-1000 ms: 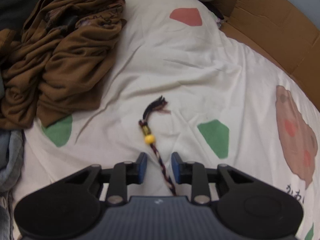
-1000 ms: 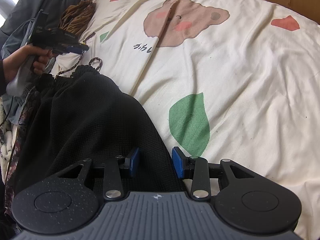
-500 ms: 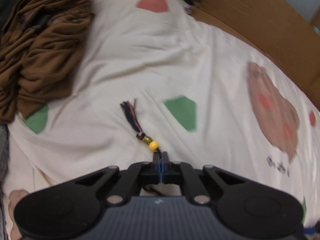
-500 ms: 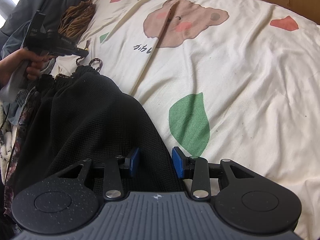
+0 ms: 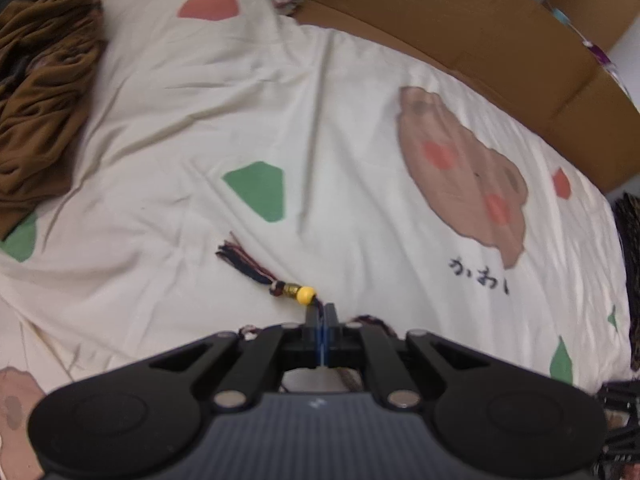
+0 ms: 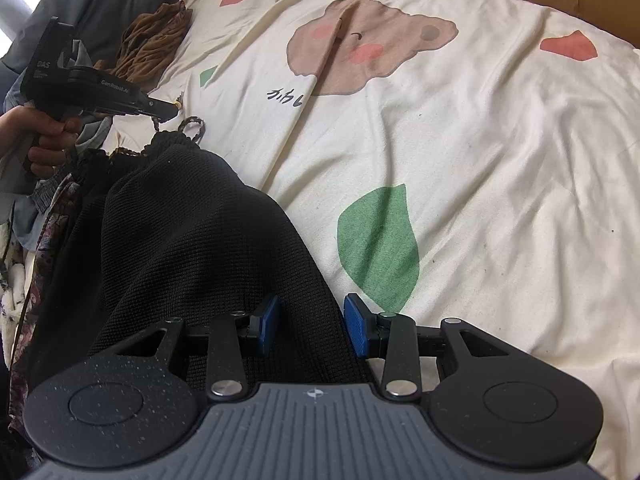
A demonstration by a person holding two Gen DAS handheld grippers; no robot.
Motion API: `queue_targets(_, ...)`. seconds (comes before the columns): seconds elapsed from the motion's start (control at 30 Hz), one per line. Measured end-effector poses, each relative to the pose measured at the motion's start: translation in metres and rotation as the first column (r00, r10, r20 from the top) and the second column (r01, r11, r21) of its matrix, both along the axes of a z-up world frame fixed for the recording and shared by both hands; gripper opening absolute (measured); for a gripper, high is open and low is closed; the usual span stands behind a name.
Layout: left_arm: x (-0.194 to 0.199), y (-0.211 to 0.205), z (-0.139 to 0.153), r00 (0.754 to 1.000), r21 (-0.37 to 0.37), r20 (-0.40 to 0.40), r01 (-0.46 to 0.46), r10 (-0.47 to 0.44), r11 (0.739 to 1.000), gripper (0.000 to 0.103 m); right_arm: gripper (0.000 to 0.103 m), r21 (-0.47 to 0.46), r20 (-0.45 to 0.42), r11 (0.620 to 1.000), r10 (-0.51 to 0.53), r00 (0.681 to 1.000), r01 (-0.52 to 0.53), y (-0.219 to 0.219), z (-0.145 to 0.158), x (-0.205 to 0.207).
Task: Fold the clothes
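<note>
Across the cream printed bed sheet (image 5: 248, 92) the left hand-held gripper (image 5: 321, 318), apart a second ago, is now dragging the beaded drawstring (image 5: 306, 294) clamped toward three o'clock, while the right hand-held gripper (image 6: 310, 322) is straddling the black garment (image 6: 180, 232), fingers apart, suggesting spreading before folding.

Brown garment (image 5: 40, 100) cut off at left edge.
</note>
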State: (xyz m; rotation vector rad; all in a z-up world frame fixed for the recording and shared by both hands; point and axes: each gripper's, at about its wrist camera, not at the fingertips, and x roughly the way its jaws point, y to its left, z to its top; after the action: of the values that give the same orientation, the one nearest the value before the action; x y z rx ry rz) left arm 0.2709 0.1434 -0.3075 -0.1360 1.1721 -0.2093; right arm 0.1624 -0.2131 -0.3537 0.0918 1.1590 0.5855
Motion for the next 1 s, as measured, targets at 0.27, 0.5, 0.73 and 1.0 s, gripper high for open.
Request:
queue_targets(0.27, -0.008, -0.013, -0.005, 0.996, 0.053, -0.007, 0.087, -0.087, 0.995, 0.008, 0.043, 0.001, 0.001, 1.000, 0.001, 1.000, -0.001, 0.000, 0.000, 0.000)
queue_targets(0.5, -0.007, -0.018, -0.010, 0.994, 0.093, -0.006, 0.109, -0.109, 0.990, 0.018, 0.043, 0.004, 0.000, 1.000, 0.000, 1.000, 0.000, 0.000, 0.000, 0.000)
queue_targets(0.73, -0.006, -0.028, -0.016, 0.991, 0.137, -0.012, 0.132, -0.132, 0.982, 0.033, 0.043, 0.004, 0.000, 1.000, 0.000, 1.000, 0.000, 0.000, -0.001, 0.000)
queue_targets(1.0, -0.005, -0.032, -0.016, 0.992, 0.180, -0.013, 0.123, -0.123, 0.976, 0.003, 0.043, 0.003, 0.000, 1.000, -0.010, 1.000, 0.010, 0.000, -0.002, 0.000)
